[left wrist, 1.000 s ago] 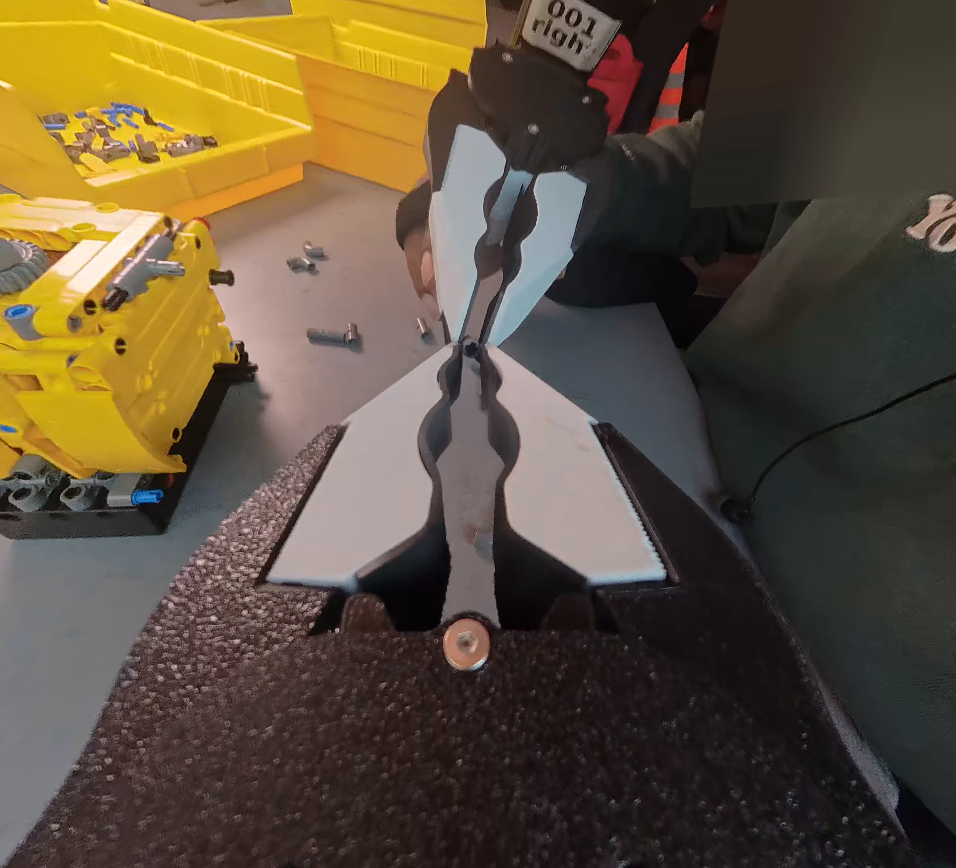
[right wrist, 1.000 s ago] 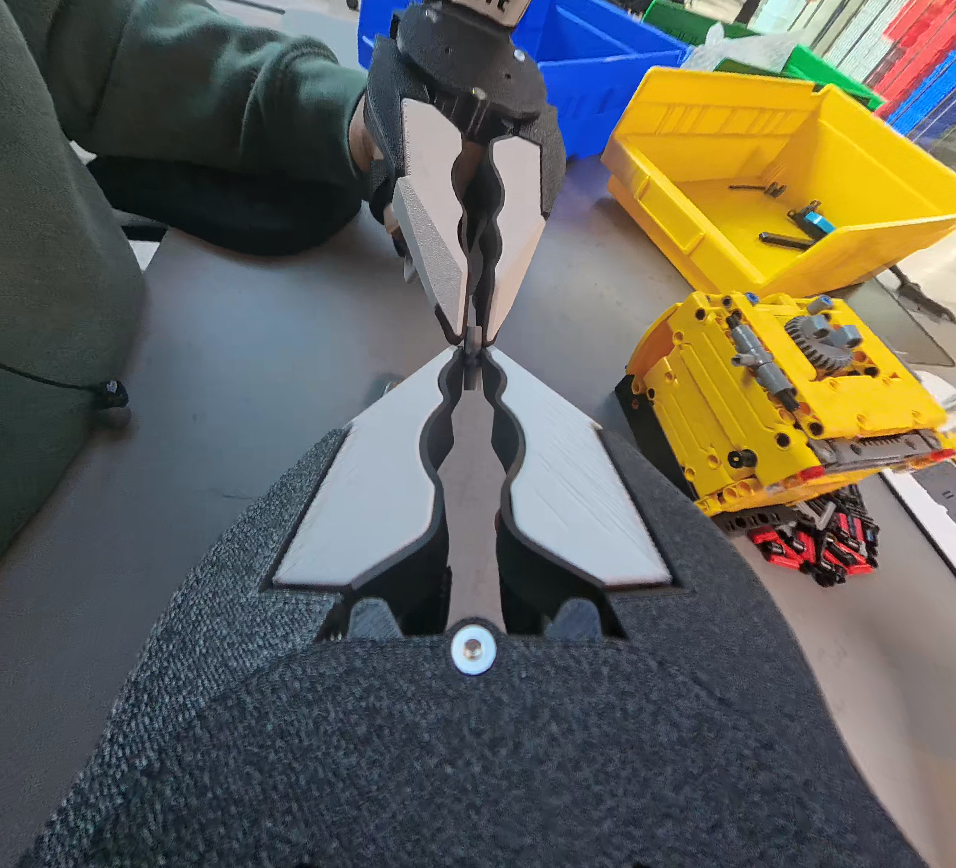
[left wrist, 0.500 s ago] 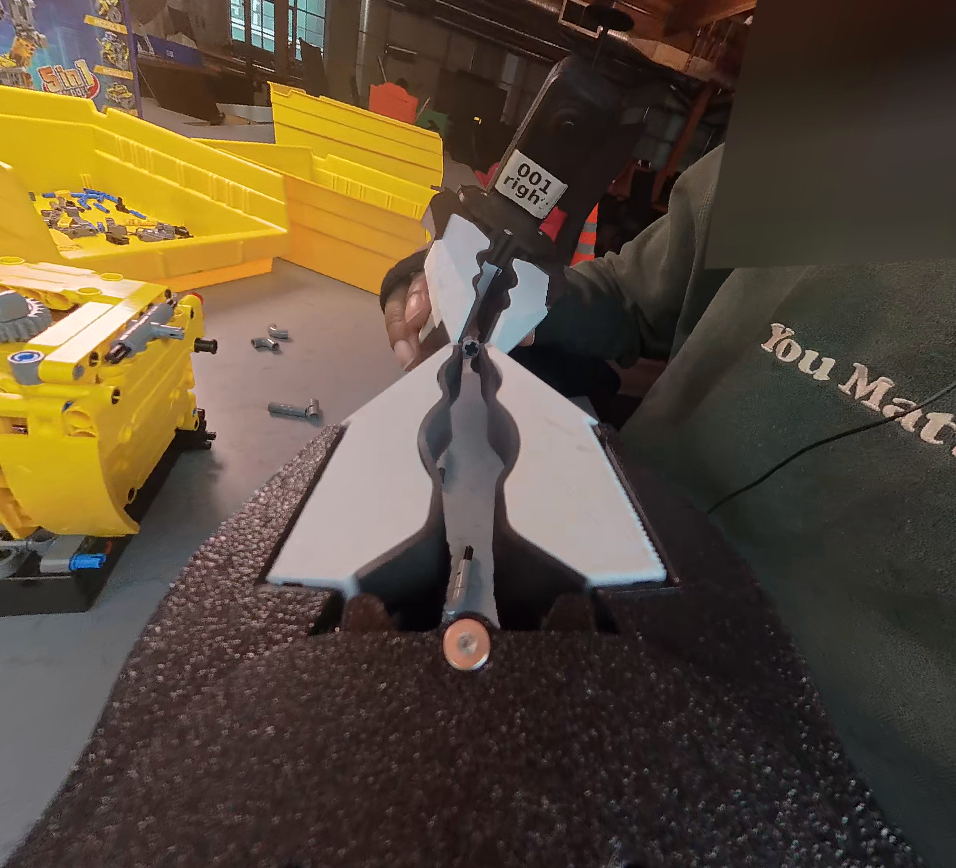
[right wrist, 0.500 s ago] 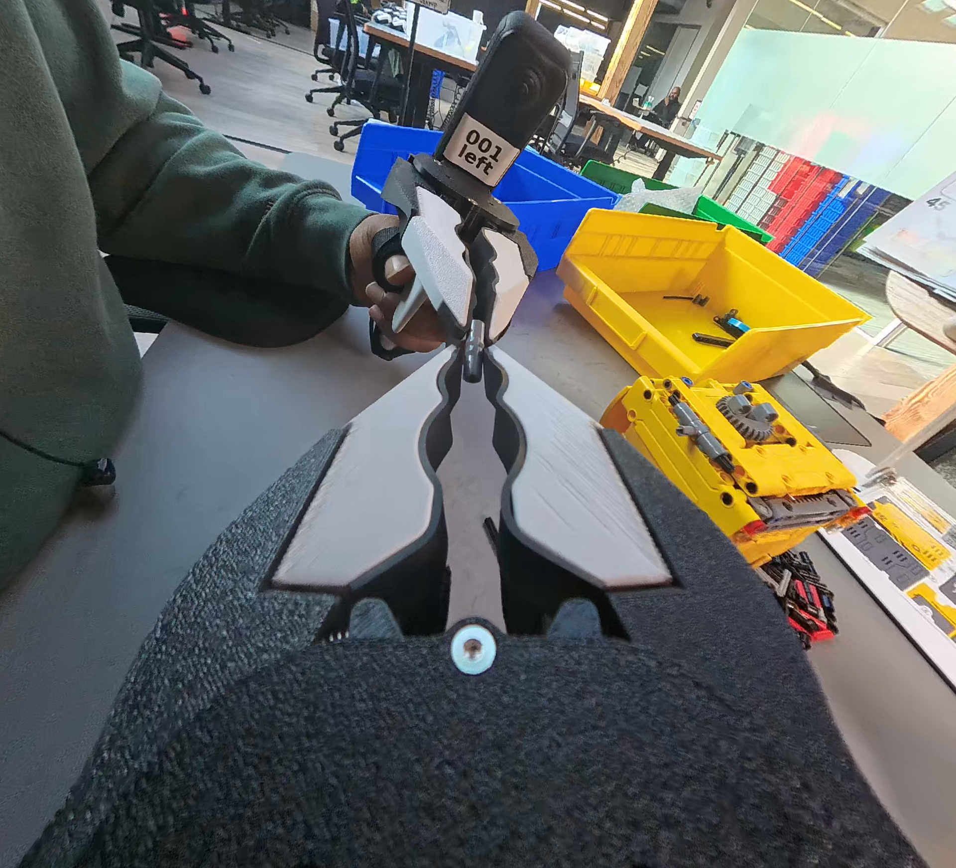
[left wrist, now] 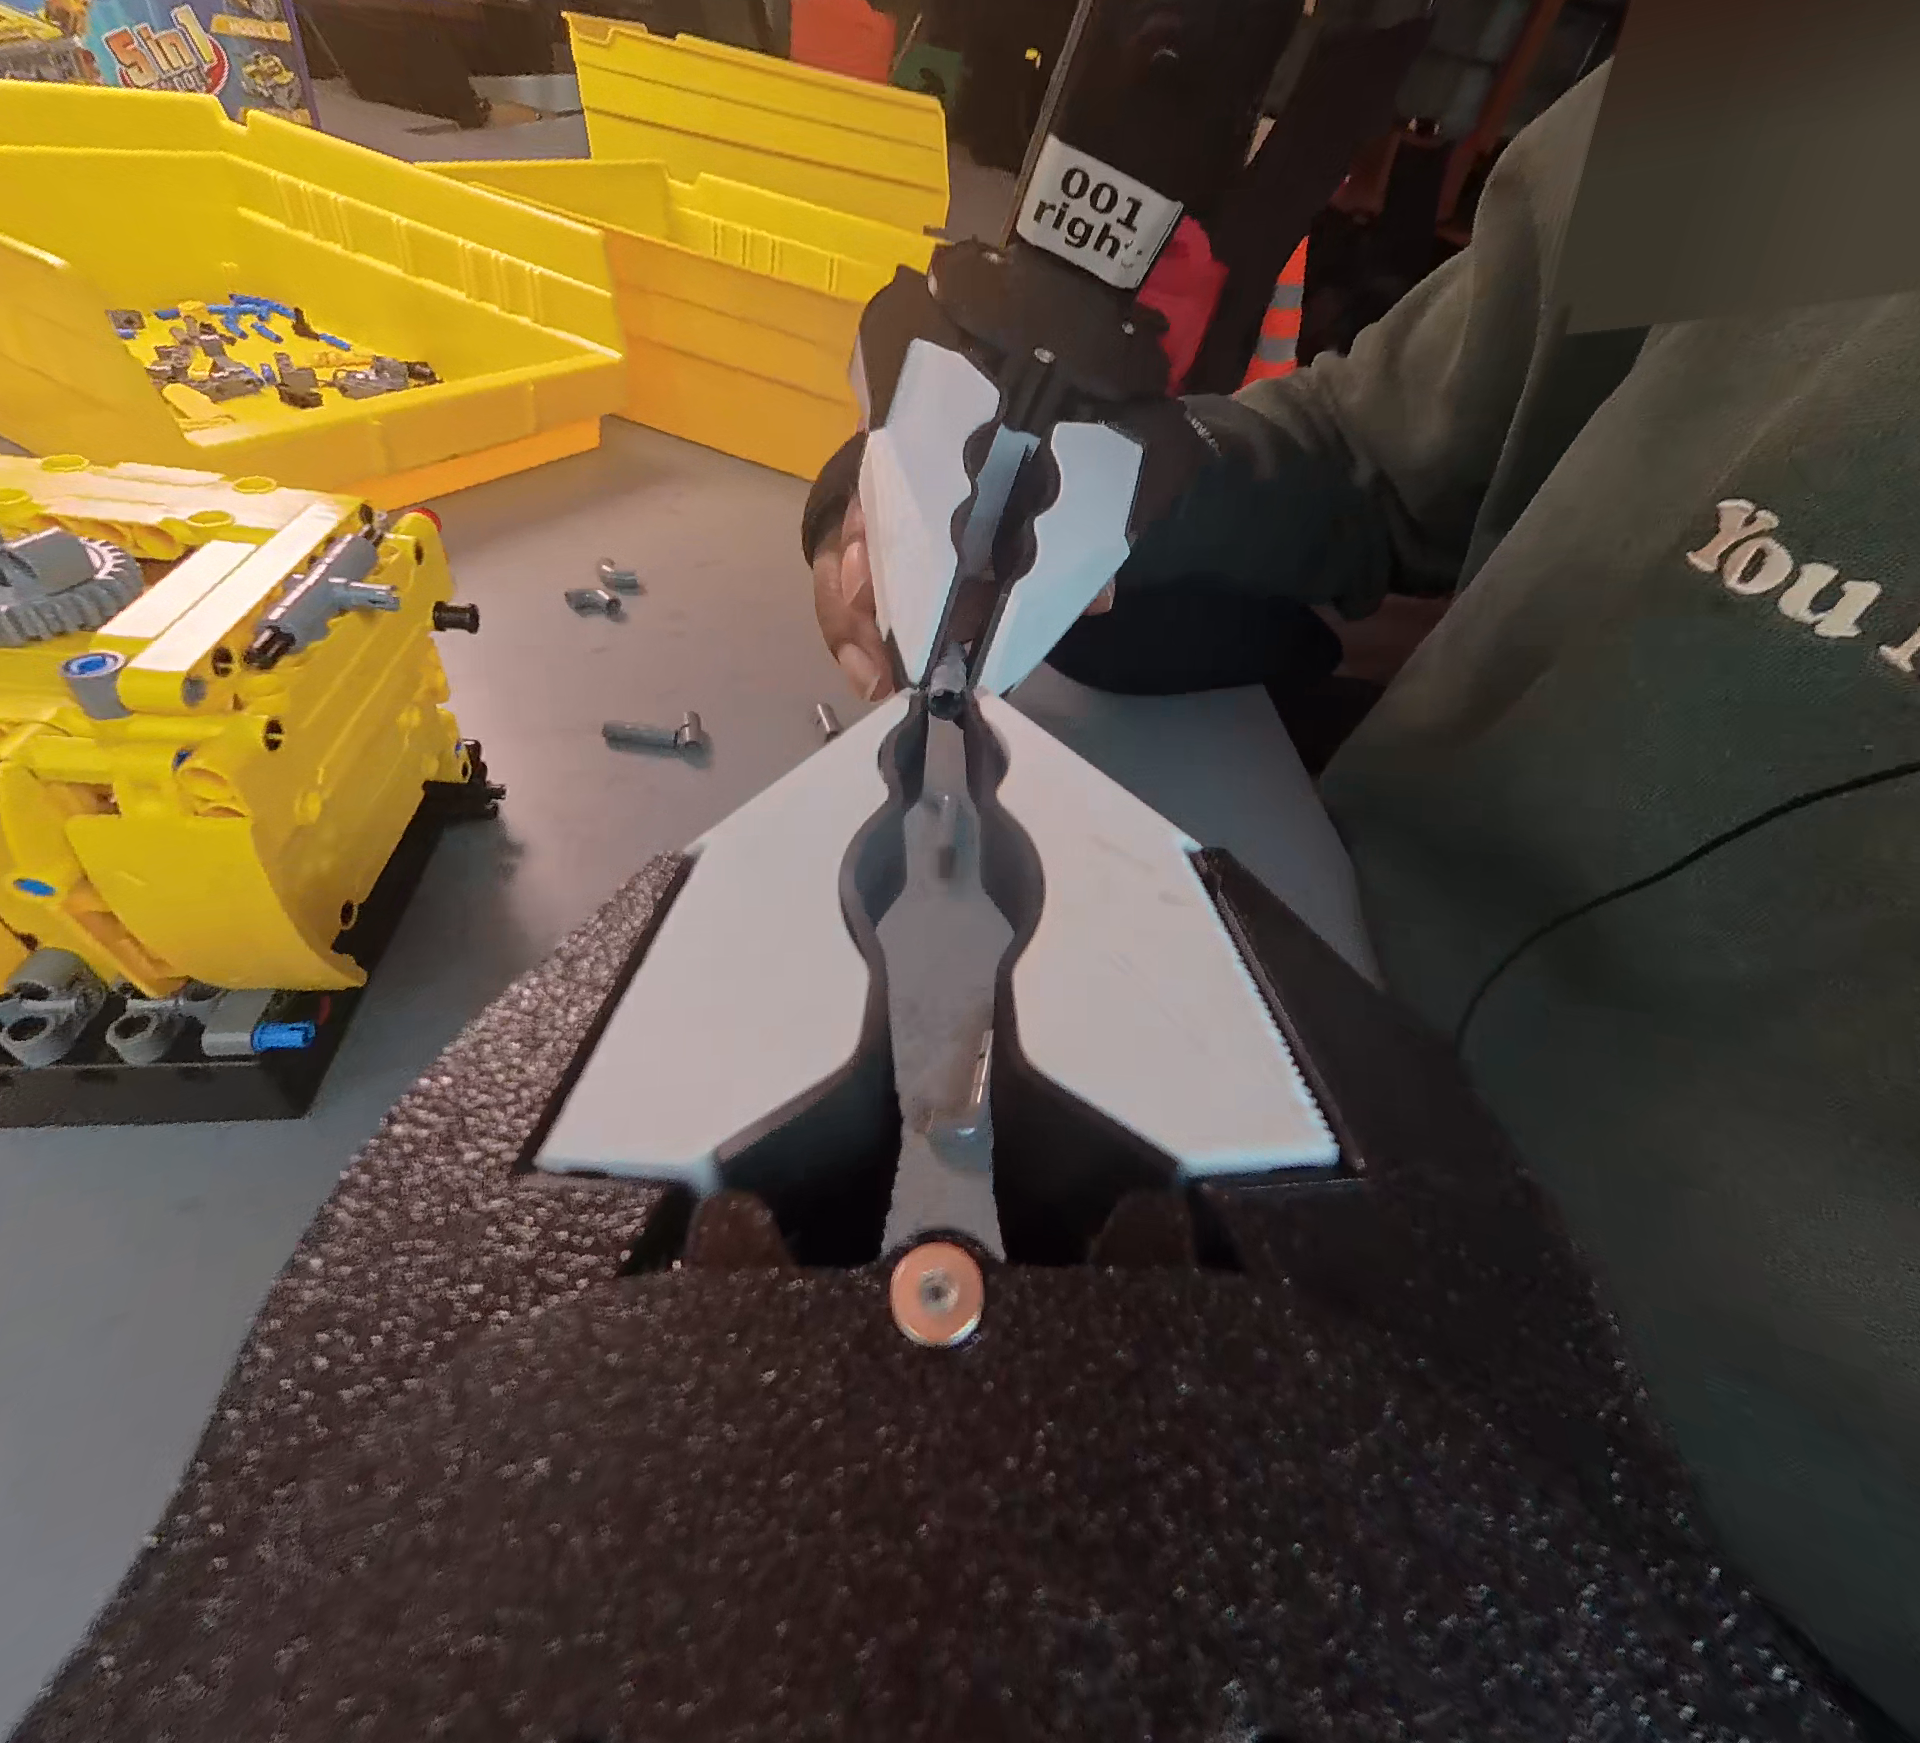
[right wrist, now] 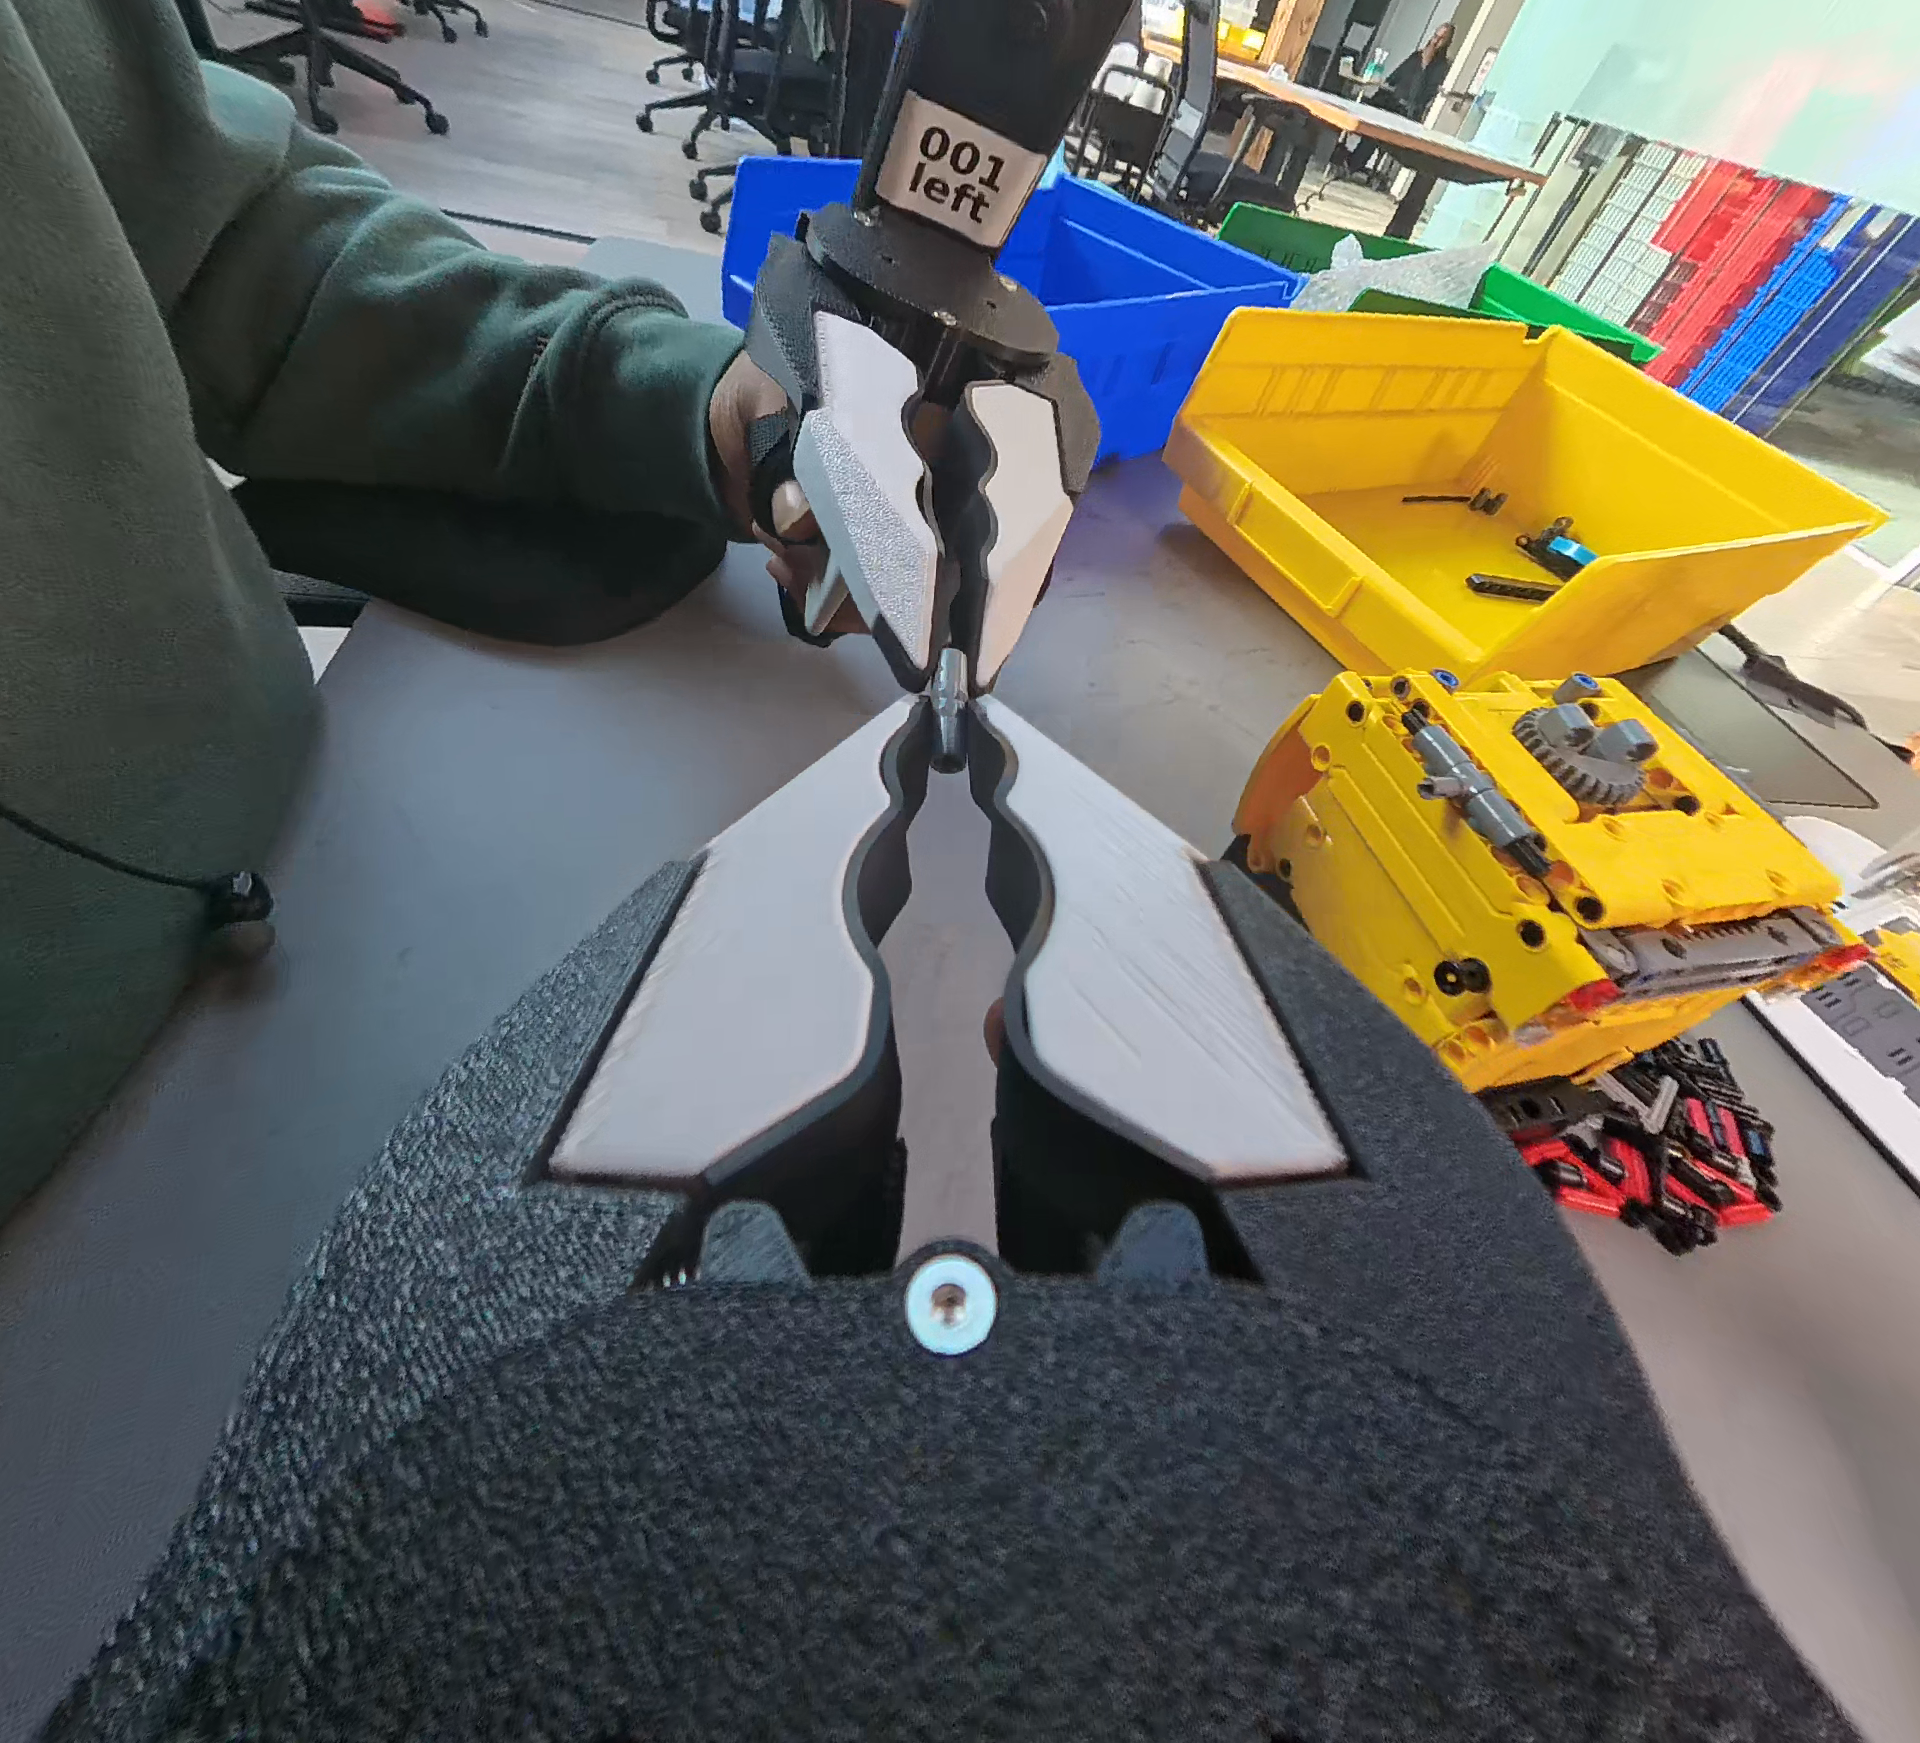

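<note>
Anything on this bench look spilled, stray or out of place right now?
A few small grey pins lie loose on the grey table, outside the yellow bin that holds similar parts. A heap of red and black pieces sits against the yellow brick model. Nothing looks broken.

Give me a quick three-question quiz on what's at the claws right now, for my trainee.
1. True or false: the left claw gapes wide open.
2. What do the left and right claw pinch between their tips? A) small grey pin B) red wheel C) nothing
3. Fill in: the bin directly behind the brick model in the right wrist view is ____.
Key: 1 false; 2 A; 3 yellow.
</note>
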`<state>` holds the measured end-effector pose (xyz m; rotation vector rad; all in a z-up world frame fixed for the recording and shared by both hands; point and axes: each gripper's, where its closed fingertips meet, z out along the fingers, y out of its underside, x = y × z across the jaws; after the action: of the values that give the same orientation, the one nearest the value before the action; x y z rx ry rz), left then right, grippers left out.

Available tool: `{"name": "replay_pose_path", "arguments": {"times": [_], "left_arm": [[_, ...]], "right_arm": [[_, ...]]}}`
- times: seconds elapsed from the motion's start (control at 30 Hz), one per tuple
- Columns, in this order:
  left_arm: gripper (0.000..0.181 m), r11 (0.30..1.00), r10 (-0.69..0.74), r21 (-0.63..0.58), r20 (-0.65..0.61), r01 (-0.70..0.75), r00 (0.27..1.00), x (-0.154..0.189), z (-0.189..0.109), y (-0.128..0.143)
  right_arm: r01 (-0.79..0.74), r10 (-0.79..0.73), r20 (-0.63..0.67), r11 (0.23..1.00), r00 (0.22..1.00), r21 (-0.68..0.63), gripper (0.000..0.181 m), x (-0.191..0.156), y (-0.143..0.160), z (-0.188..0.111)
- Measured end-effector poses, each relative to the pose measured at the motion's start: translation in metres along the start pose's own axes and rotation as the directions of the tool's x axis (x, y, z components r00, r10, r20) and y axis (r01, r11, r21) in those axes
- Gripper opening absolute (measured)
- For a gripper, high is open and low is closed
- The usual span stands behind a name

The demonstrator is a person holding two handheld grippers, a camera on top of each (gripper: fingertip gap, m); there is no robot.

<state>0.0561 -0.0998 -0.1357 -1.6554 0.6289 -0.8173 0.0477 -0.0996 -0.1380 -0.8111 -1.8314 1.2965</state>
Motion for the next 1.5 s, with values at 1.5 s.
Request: {"name": "replay_pose_path", "arguments": {"times": [1.5], "left_arm": [[0.029, 0.857, 0.139, -0.497, -0.022, -0.132, 0.99, 0.005, -0.005, 0.092]], "right_arm": [[-0.051, 0.052, -0.004, 0.976, 0.999, -0.21, 0.007, 0.013, 0.054, 0.002]]}}
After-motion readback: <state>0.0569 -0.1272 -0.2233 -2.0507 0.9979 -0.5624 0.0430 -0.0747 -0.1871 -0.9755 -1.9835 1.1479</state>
